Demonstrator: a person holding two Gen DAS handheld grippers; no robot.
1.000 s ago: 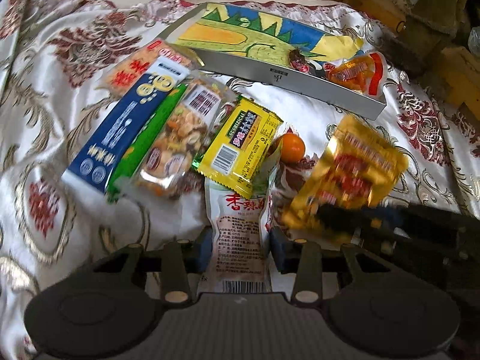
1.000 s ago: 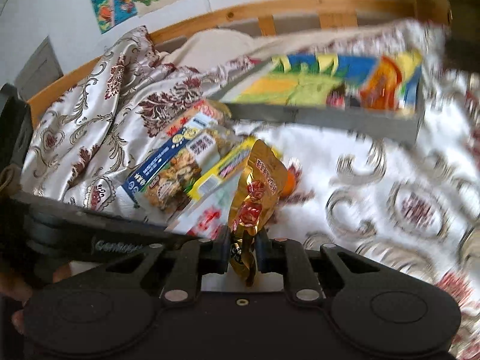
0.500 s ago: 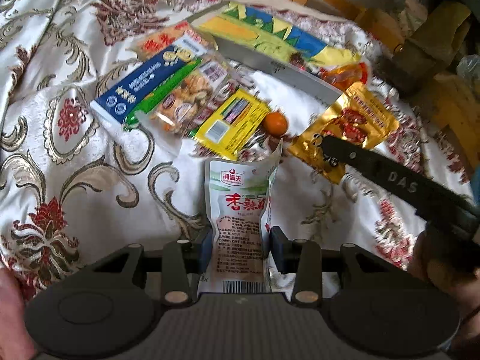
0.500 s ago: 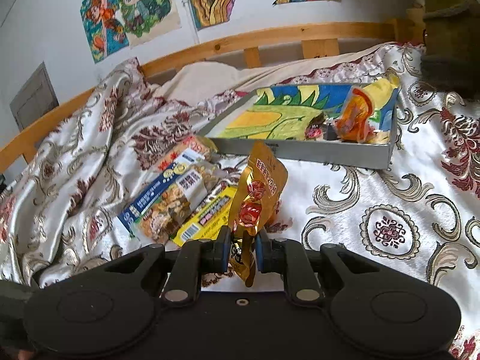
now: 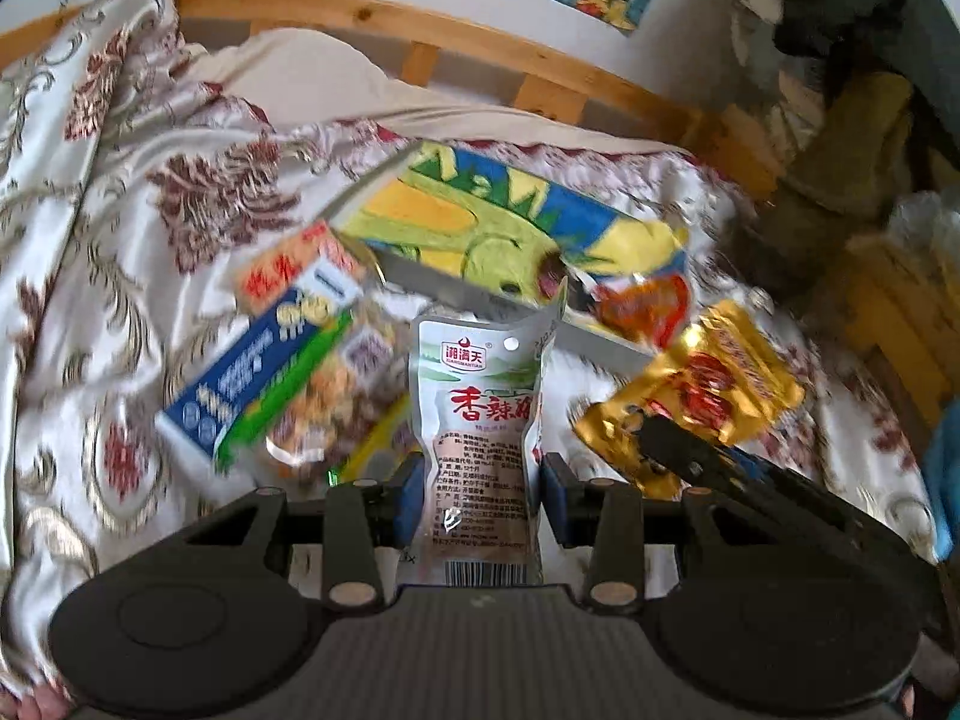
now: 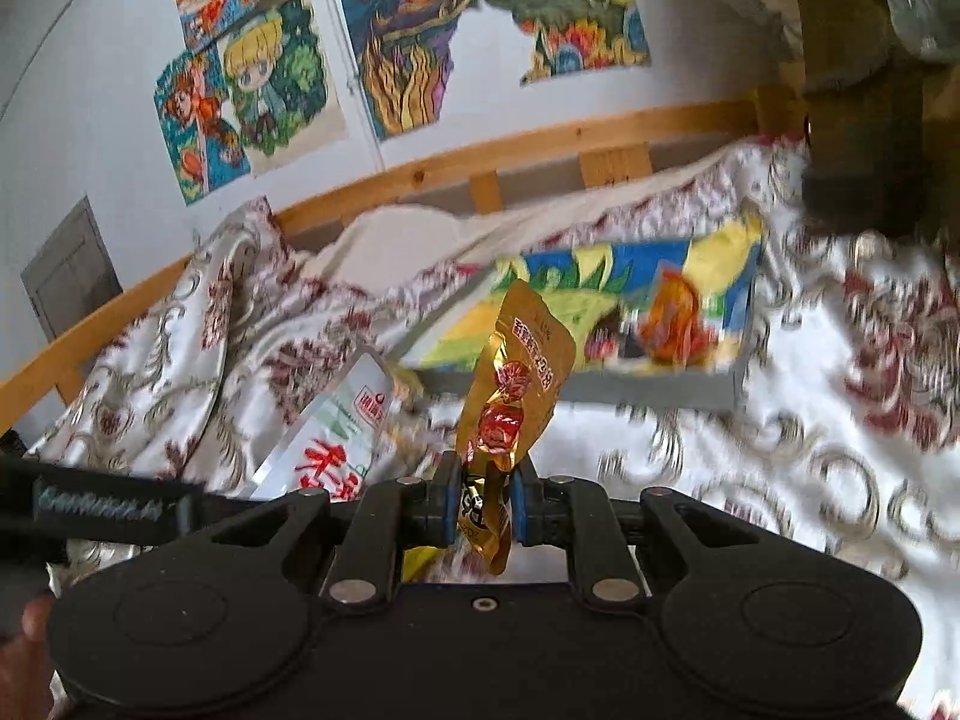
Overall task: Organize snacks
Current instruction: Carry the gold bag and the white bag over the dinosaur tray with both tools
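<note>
Above the bed [image 5: 120, 276], a white snack pouch [image 5: 480, 420] is pinched by the left gripper [image 5: 480, 495], and a gold candy bag [image 6: 516, 384] is squeezed tight by the right gripper [image 6: 485, 507].

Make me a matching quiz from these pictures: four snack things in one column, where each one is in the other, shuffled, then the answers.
Things:
1. white pouch
2. gold pouch
3. orange packet
4. blue packet

Places:
A. lying on the bedspread
B. clamped in the right tool
C. inside the grey tray
D. clamped in the left tool

Pairs: 1-D, 2-B, 3-C, 4-A
</note>
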